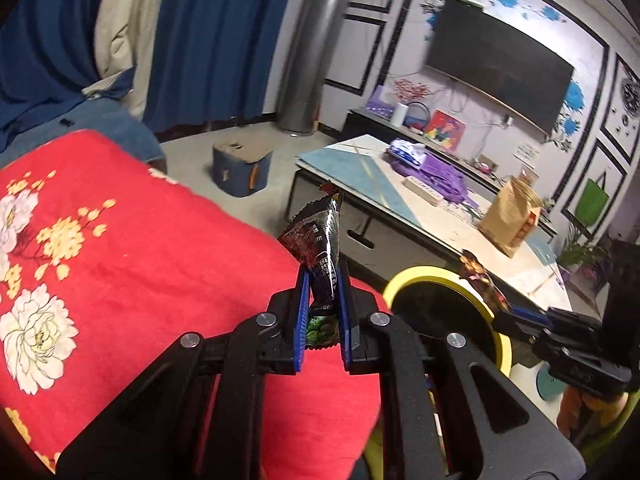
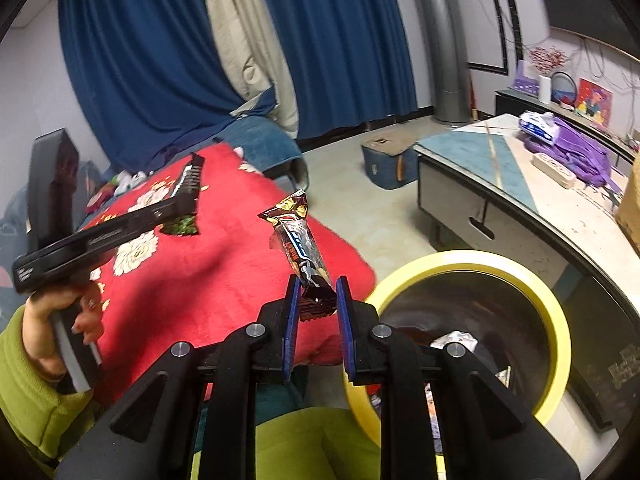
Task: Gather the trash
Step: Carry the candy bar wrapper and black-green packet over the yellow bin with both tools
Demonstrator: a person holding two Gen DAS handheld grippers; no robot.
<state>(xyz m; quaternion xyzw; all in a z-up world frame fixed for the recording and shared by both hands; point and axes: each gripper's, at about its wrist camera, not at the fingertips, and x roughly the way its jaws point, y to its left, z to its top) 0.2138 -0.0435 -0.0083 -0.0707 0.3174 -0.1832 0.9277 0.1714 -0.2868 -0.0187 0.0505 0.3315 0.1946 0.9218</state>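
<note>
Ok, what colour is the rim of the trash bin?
Yellow; the bin's rim rings a dark inside, clearest in the right wrist view.

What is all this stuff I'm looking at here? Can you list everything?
Dark snack packet: one, black with green, pinched in the left gripper.
Brown snack wrapper: one, brown with silver, pinched in the right gripper.
Trash bin: one, yellow rim, dark inside, beside the blanket.
Blanket: one, red with flowers, on the left.
Coffee table: one, pale and teal.
Paper bag: one, brown, on the table.
Curtains: blue and beige.
Television: one, black, on the wall.
Left gripper: black, blue pads.
Right gripper: same.
Hand: one, green sleeve.
</note>
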